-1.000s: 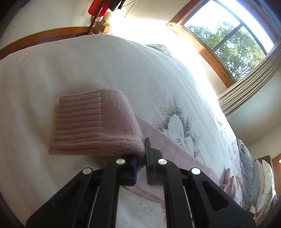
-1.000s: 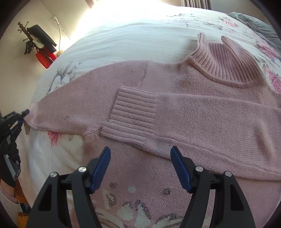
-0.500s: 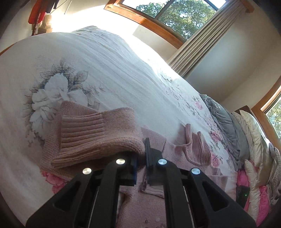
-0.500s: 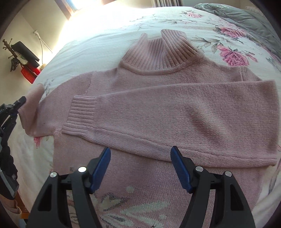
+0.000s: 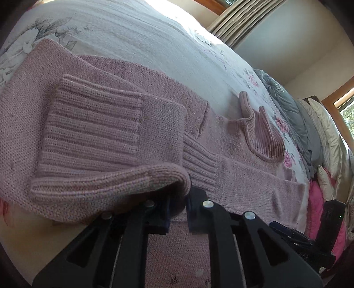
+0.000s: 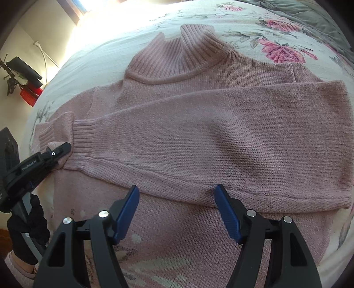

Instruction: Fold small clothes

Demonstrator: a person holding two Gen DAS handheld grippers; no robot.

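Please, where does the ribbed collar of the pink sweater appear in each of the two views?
Left wrist: ribbed collar right of centre, beyond the held cuff.
Right wrist: ribbed collar at top centre, above the folded sleeve.
Shared landmark: left gripper, shut on the cuff.

White lettering "GenRobot.AI" runs along the black left tool (image 6: 58,152), seen from the right wrist.

Sunlit floral bedspread (image 6: 276,47); beige curtain (image 5: 239,20); pillows (image 5: 327,133) at headboard; cream walls (image 5: 294,39).
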